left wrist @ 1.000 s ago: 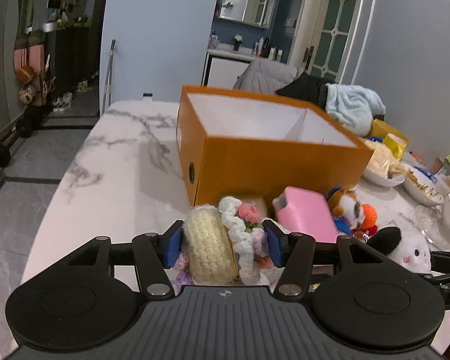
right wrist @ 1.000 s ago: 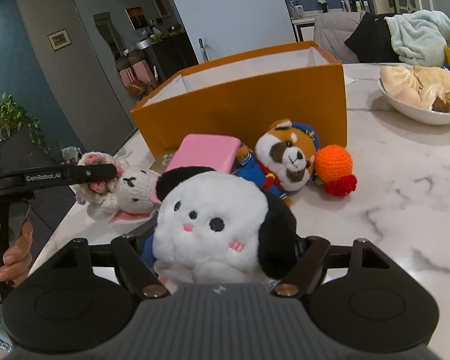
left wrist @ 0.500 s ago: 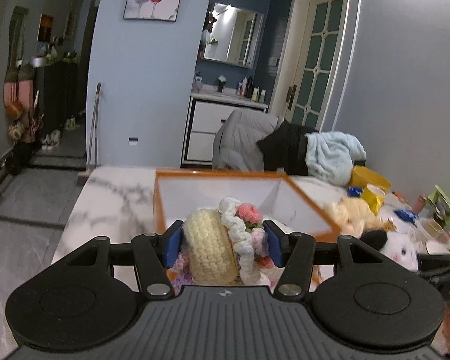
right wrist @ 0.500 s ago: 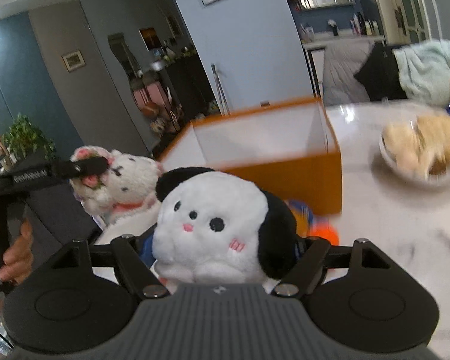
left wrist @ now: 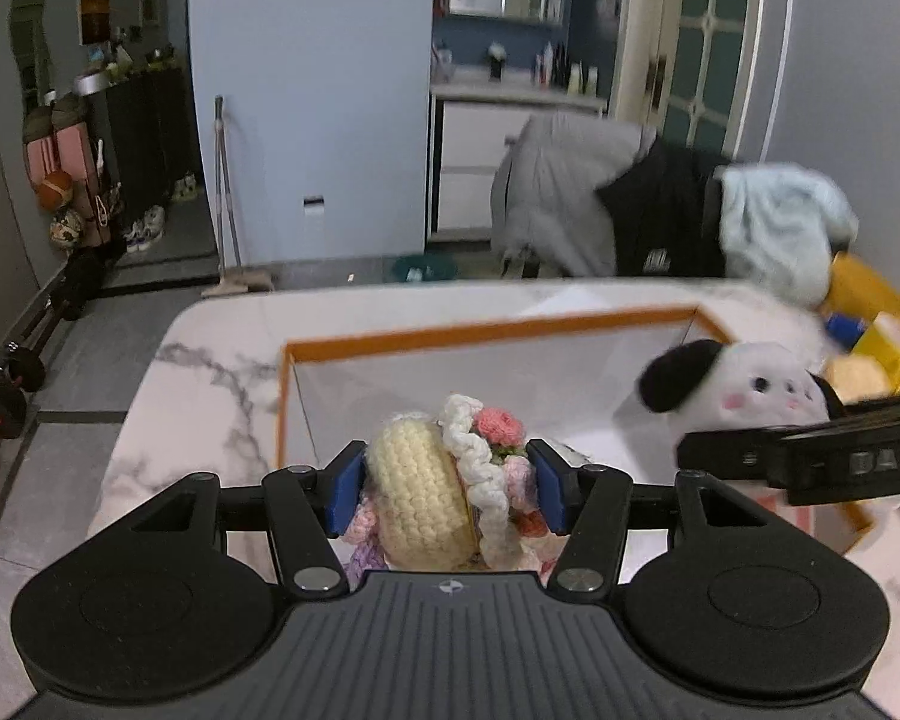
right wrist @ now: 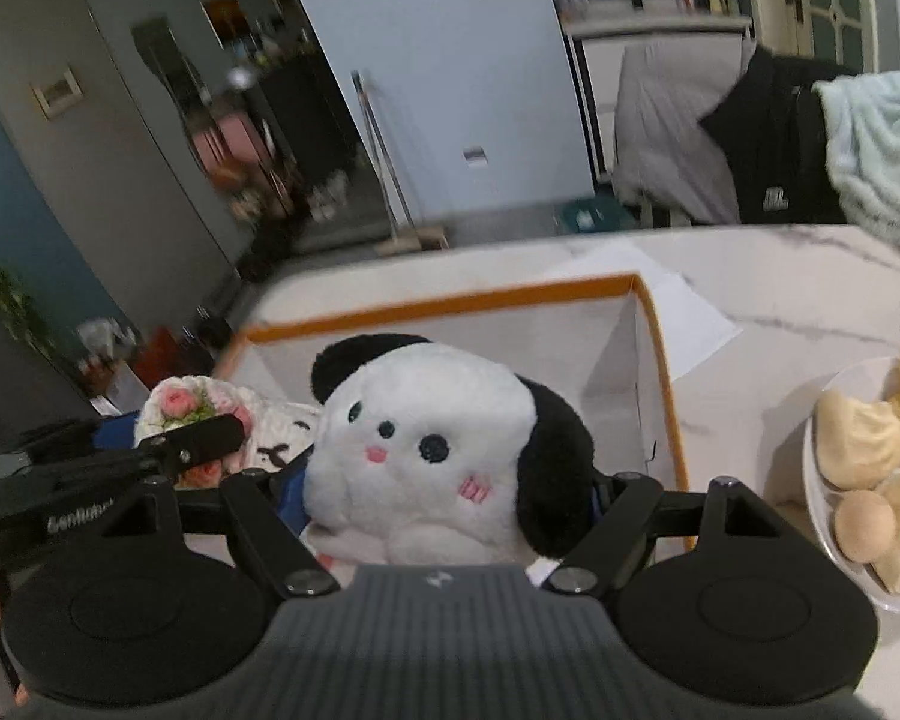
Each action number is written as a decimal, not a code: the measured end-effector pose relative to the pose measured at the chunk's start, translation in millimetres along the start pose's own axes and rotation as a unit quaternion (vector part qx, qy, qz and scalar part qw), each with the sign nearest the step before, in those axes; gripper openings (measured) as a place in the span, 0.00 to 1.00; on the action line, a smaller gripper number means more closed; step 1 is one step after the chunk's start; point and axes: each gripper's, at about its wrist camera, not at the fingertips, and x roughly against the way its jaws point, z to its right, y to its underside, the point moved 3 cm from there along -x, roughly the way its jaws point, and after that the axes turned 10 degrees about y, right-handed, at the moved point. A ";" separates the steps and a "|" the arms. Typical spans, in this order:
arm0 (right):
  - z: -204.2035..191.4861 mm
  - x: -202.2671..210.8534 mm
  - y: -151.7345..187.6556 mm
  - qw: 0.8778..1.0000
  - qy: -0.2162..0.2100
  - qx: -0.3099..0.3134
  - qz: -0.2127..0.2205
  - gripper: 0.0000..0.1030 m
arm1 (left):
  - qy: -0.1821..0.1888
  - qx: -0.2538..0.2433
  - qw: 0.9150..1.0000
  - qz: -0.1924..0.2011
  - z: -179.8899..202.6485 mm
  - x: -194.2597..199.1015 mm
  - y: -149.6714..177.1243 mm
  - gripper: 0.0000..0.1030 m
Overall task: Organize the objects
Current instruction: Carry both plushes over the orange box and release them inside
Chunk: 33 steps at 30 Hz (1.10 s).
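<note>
My left gripper (left wrist: 447, 483) clamps the crocheted doll (left wrist: 426, 492) and my right gripper (right wrist: 444, 495) squeezes the white plush dog (right wrist: 426, 444), both hanging over the open orange box (left wrist: 492, 330); releasing side by side, they may jostle and one could tumble over the rim.

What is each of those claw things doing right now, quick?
Left gripper: closed on the crocheted doll, above the orange box.
Right gripper: closed on the white plush dog, also above the box.
</note>
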 end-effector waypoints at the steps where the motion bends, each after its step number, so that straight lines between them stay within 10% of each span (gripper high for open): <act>1: -1.6 -11.4 2.2 1.000 0.007 0.011 -0.010 0.76 | -0.003 -0.002 1.000 -0.007 0.4 -4.7 3.5 0.64; 18: -12.4 -75.1 19.1 0.981 0.074 0.109 -0.144 0.80 | -0.035 -0.028 0.997 -0.066 3.5 -30.6 13.1 0.72; 33: -26.8 -27.5 16.1 0.986 0.063 0.150 -0.047 0.91 | -0.022 0.001 1.000 -0.018 2.3 13.9 -1.1 0.78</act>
